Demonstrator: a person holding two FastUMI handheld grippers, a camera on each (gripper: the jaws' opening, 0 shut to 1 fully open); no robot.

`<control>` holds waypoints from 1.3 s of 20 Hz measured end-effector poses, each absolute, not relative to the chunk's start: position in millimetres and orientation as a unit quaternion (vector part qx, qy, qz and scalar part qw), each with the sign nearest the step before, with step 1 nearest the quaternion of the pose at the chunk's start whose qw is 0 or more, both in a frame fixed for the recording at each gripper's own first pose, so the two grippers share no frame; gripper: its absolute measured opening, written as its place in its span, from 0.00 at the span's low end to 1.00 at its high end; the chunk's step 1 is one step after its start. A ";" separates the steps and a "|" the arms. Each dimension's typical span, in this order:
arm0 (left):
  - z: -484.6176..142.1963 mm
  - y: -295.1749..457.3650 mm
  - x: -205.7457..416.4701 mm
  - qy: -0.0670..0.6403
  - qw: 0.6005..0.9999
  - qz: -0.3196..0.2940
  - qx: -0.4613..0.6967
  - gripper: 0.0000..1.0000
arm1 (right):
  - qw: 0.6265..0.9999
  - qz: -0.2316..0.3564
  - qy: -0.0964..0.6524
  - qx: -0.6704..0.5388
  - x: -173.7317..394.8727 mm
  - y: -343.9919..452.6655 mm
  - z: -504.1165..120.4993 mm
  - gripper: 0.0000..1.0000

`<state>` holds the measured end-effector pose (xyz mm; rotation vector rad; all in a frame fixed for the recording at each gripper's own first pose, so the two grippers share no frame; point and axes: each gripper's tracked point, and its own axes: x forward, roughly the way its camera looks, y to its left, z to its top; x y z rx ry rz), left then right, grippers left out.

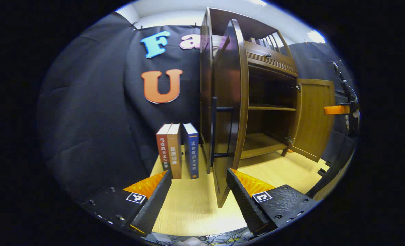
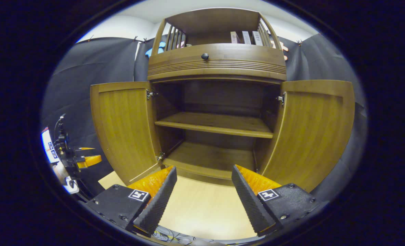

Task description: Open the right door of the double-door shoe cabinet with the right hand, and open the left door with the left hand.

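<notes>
One brown wooden double-door shoe cabinet (image 2: 217,65) stands on the pale wooden table (image 2: 202,212), and both of its two doors hang wide open. In the right gripper view, the left door (image 2: 124,130) swings out on the cabinet's left side and the right door (image 2: 313,131) on its right. Inside the cabinet there is one middle shelf (image 2: 214,124) above one bottom board, both bare. Above the doors runs one drawer front with one small dark round knob (image 2: 205,56), and a railed top shelf above that holds three upright books.

The right gripper (image 2: 204,171) hovers in front of the cabinet's open middle, fingers spread apart with nothing between them. The left gripper (image 1: 199,174) sits off the cabinet's left side, fingers likewise released and empty; the edge of the left door stands just beyond its right finger (image 1: 243,201). Three upright books (image 1: 177,150) stand on the table just beside the cabinet's left wall, two reddish-brown and one blue.
</notes>
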<state>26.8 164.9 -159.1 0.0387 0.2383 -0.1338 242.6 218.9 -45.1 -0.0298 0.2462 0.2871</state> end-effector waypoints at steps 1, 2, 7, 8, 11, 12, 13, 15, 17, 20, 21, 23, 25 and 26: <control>-149.2 167.7 20.7 0.115 0.992 -0.043 0.022 0.97 | 0.982 0.143 0.121 -0.015 244.8 219.4 -44.1 1.00; -137.7 166.8 16.0 0.107 0.994 -0.022 0.024 0.97 | 0.982 0.143 0.119 -0.014 247.1 220.7 -42.7 1.00; -61.5 111.1 9.1 0.041 0.999 -0.009 0.034 0.95 | 0.983 0.143 0.111 -0.013 250.4 220.4 -37.6 1.00; -52.9 95.0 11.8 0.036 0.999 -0.019 0.034 0.95 | 0.984 0.142 0.108 -0.013 251.2 219.8 -35.9 1.00; -34.3 33.0 20.8 0.034 0.996 -0.080 0.002 0.95 | 0.985 0.141 0.101 -0.006 247.3 215.9 -27.1 1.00; -32.0 18.6 25.7 0.038 0.995 -0.093 -0.013 0.95 | 0.985 0.141 0.097 -0.002 246.5 216.1 -22.6 1.00; -30.2 6.4 30.9 0.044 0.994 -0.098 -0.025 0.95 | 0.986 0.138 0.091 0.000 244.9 213.6 -17.4 1.00; -24.2 -10.1 41.8 0.045 0.994 -0.094 -0.030 0.95 | 0.989 0.128 0.079 0.004 242.1 204.5 -7.8 1.00; -17.1 -20.1 54.6 0.034 0.996 -0.079 -0.017 0.95 | 0.991 0.112 0.072 0.008 239.2 191.1 -4.7 1.00; -19.3 -42.4 67.4 0.039 0.997 -0.069 -0.007 0.95 | 0.995 0.073 0.065 0.018 238.6 167.3 -2.2 1.00; -22.1 -50.0 69.8 0.043 0.997 -0.070 -0.004 0.95 | 0.996 0.058 0.062 0.019 237.3 158.8 -0.8 0.99; -28.9 -61.9 68.1 0.046 0.996 -0.080 0.010 0.95 | 0.998 0.035 0.056 0.025 232.5 144.3 0.2 1.00; -32.0 -70.9 69.1 0.041 0.995 -0.084 0.020 0.95 | 0.998 0.017 0.053 0.029 230.0 133.6 -1.0 1.00; -35.2 -77.3 68.8 0.041 0.995 -0.089 0.019 0.95 | 0.998 0.010 0.052 0.031 229.3 129.5 -2.1 0.99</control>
